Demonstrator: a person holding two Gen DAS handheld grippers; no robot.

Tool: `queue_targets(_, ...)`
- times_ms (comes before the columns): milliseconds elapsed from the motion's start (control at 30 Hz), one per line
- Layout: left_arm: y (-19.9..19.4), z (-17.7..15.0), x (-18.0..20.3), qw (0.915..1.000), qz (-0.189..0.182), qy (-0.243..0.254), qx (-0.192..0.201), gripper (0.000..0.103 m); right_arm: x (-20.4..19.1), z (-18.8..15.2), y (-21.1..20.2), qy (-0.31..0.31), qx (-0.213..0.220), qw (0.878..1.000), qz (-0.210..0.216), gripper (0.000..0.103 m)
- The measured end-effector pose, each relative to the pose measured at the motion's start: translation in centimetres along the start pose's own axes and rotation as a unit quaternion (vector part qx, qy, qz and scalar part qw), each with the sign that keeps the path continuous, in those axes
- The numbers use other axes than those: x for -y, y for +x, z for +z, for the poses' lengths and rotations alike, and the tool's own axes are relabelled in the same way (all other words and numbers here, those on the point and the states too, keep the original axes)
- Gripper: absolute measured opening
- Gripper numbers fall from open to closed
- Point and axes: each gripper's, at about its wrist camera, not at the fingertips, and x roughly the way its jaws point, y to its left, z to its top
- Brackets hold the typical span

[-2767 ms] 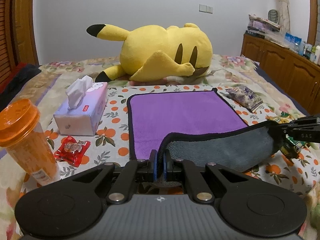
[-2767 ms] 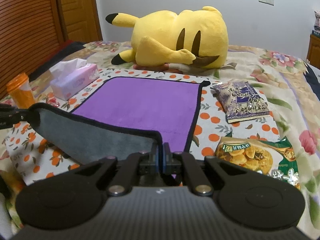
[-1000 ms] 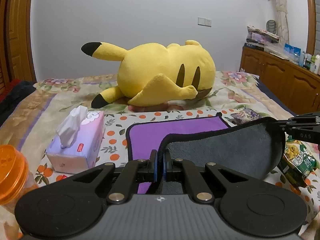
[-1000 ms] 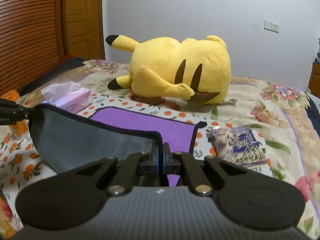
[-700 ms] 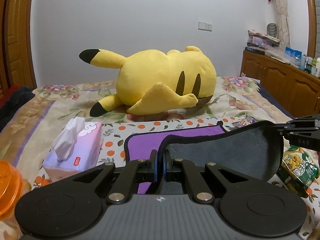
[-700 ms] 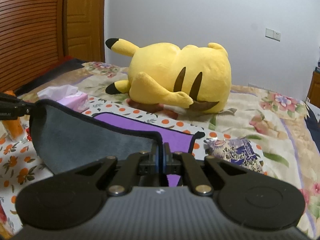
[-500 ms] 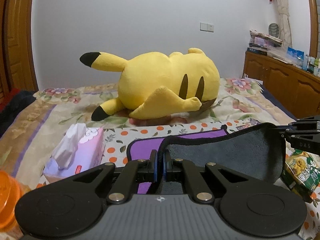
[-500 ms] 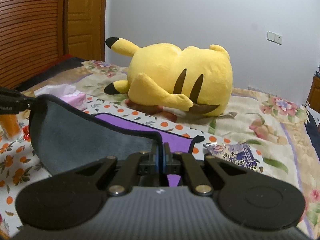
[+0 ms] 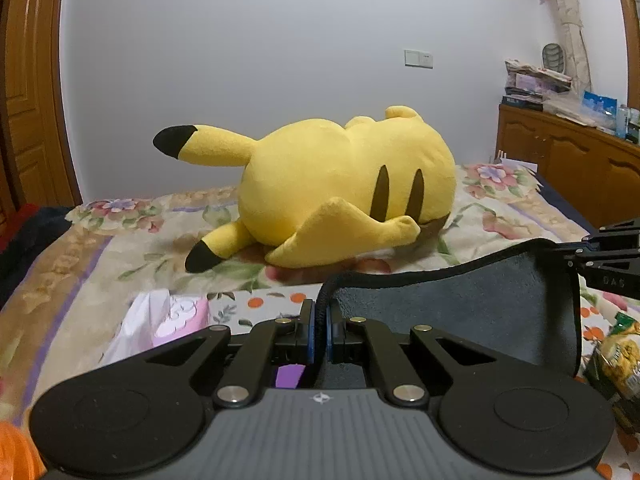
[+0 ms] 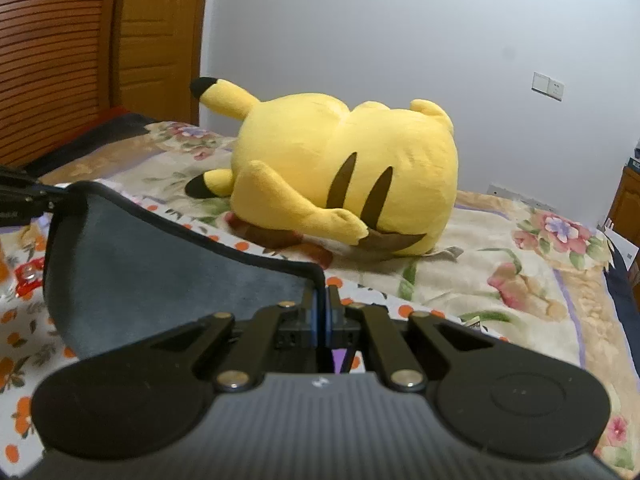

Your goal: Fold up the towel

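Observation:
The towel [image 9: 460, 312] is purple on one side, grey on the other, with a black hem. Its near edge is lifted off the bed and its grey underside faces me in both views [image 10: 160, 276]. My left gripper [image 9: 319, 320] is shut on the towel's left near corner. My right gripper [image 10: 322, 312] is shut on the right near corner. Each gripper shows at the edge of the other's view, the right gripper [image 9: 600, 258] and the left gripper [image 10: 28, 200]. Only a sliver of purple [image 9: 290, 376] shows under the fingers.
A big yellow plush toy [image 9: 336, 192] lies on the bed just beyond the towel. A pink tissue box [image 9: 168, 320] is at the left, a snack bag [image 9: 616, 356] at the right, an orange-lidded jar [image 9: 12, 452] at the near left. A wooden cabinet [image 9: 576, 160] stands far right.
Both grippers have carried the towel's near edge up and forward toward the plush toy. The purple face, fully visible earlier, is now almost hidden behind the raised grey side.

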Motion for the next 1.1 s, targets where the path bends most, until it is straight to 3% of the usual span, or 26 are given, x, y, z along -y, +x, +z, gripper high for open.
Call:
queue_targets(567,4.8,0.7,-0.4,0.9994,0.020,0.029,-0.002,0.006,0.6,-0.4,5.5,-0.007,-0.020,1.000,-0.023,0.004)
queue_targets(800,7.5,0.1,-0.2,0.9975,0.035,0.058,-0.018,0.006,0.6,-0.8,7.7,-0.015,-0.033,0.999,-0.028,0.004)
queue_targets(1100,10.6,-0.6,-0.4,0.9968,0.037,0.051,-0.049,0.006,-0.4,-1.0,10.6,-0.052,-0.074,0.995,-0.040,0.004)
